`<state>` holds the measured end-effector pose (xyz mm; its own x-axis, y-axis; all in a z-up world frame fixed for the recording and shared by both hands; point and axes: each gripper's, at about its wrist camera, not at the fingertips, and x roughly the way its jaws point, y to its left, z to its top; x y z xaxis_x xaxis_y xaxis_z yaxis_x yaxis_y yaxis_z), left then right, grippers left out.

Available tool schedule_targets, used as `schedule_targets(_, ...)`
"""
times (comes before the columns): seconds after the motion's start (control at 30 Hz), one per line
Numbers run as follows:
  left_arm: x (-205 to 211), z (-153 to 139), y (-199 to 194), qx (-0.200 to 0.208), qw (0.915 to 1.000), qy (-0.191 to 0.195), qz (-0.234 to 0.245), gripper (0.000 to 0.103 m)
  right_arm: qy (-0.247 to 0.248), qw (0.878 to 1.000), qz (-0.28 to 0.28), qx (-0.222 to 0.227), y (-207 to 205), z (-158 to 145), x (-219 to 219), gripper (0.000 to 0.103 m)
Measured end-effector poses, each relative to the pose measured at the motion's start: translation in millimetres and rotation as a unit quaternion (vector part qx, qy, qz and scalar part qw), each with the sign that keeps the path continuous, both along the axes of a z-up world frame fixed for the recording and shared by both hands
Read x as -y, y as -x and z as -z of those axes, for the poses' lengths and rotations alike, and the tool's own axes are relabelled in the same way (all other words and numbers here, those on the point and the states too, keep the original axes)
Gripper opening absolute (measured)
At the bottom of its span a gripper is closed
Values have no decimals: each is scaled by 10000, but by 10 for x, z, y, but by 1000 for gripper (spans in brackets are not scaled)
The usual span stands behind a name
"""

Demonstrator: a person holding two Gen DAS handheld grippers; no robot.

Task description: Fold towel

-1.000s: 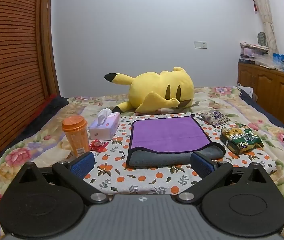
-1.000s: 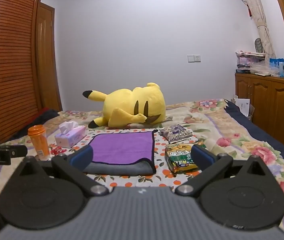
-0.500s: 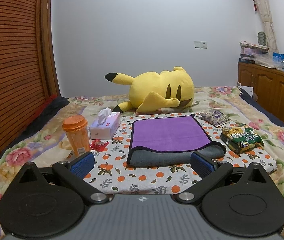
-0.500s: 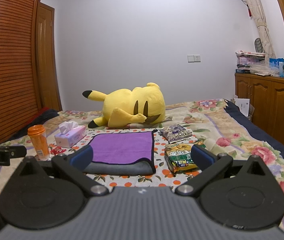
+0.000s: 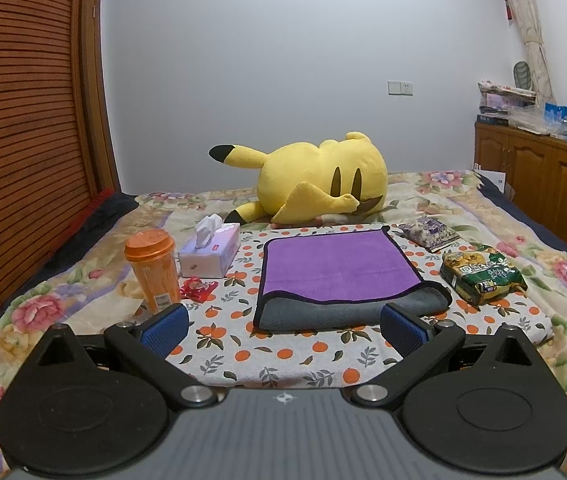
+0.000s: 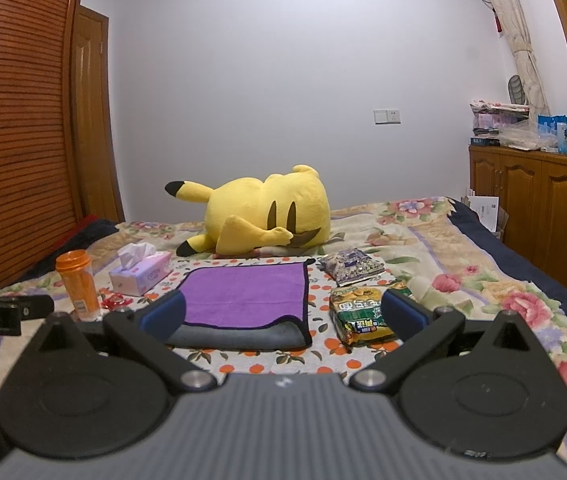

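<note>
Towel (image 5: pixel 335 268) between tissue box (image 5: pixel 209 254) and snack bag (image 5: pixel 481 276)

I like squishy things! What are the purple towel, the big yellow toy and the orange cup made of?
The purple towel looks like soft, fuzzy microfibre cloth, matte, grey on its other side, with a dark stitched edge. The yellow toy seems plush fabric with stuffing: it sags and looks velvety. The orange cup is probably smooth plastic, since light shines through it a little.

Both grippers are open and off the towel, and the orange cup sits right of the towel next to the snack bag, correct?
Not quite: the orange cup sits left of the towel, by the tissue box, as the left wrist view shows. Both grippers are open, off the towel.
</note>
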<state>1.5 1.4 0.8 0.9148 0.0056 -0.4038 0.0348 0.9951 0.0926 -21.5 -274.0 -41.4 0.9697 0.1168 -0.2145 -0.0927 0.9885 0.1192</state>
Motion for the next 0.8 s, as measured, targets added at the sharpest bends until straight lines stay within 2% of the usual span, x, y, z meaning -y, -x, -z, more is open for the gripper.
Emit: schedule_targets(0.8, -1, 1, 2, -6, 10000, -8, 6, 103, 0, 10000, 10, -13, -4, 4, 11, 103)
